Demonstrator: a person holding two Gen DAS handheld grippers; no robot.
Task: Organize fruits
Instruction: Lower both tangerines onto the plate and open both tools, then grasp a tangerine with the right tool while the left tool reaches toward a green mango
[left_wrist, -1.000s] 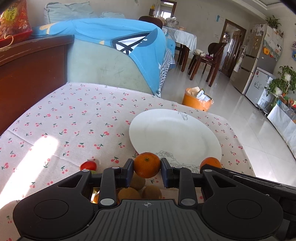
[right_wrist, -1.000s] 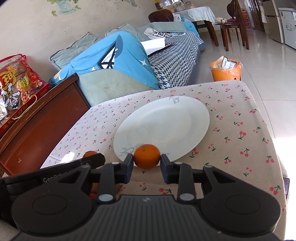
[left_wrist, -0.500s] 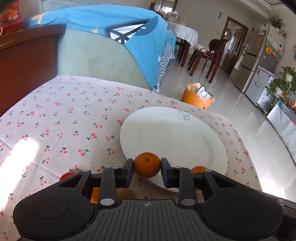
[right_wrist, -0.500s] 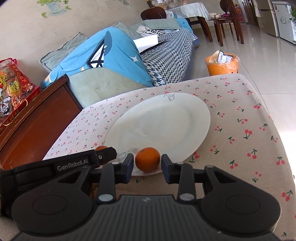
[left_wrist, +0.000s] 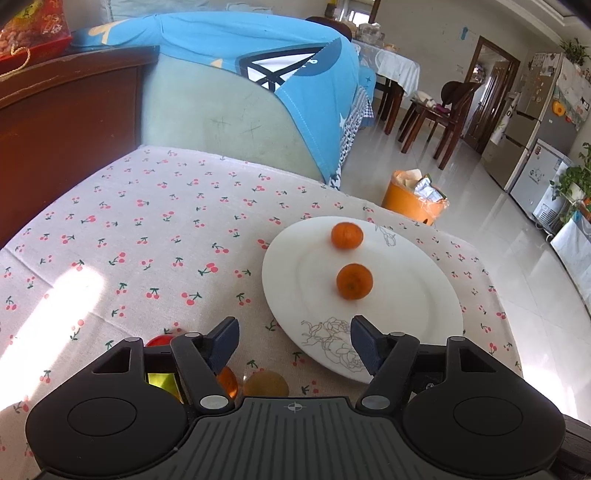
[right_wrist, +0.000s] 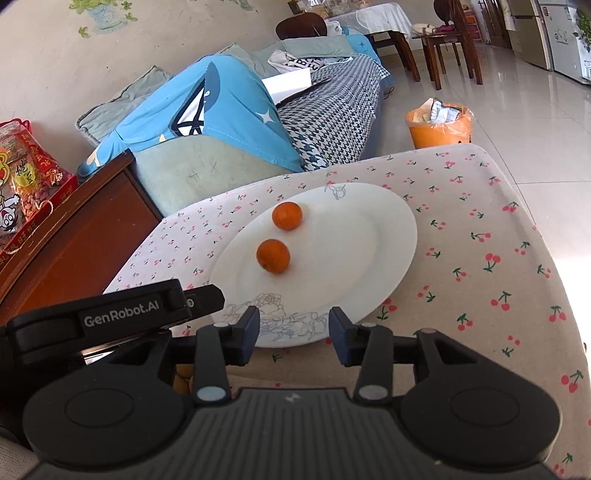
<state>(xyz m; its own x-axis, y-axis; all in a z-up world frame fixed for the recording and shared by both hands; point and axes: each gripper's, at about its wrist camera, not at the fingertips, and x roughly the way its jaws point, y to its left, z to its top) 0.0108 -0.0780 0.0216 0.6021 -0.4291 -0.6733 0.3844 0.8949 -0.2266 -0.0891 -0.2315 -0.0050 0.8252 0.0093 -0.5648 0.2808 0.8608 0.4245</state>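
Note:
Two small oranges lie on the white plate (left_wrist: 413, 314) (right_wrist: 369, 236): the nearer orange (left_wrist: 354, 281) (right_wrist: 273, 255) and the farther orange (left_wrist: 346, 235) (right_wrist: 287, 215). My left gripper (left_wrist: 293, 341) hangs over the plate's near rim, its jaws opening with nothing between them. My right gripper (right_wrist: 293, 332) is also over the near rim, jaws opening and empty. The left gripper's body (right_wrist: 110, 317) shows at the left of the right wrist view. More fruit sits below the left gripper: a red one (left_wrist: 159, 340), an orange one (left_wrist: 226, 380) and a brownish one (left_wrist: 265, 384), all partly hidden.
The table wears a cherry-print cloth (left_wrist: 155, 236) (right_wrist: 480, 236). A dark wooden cabinet (left_wrist: 55, 110) stands at the left, a sofa with blue fabric (left_wrist: 258, 74) behind. An orange waste bin (left_wrist: 412, 203) stands on the floor past the table's far edge.
Both grippers have let go of their oranges, which now lie farther in on the plate. Both pairs of jaws have spread apart, the left pair more widely.

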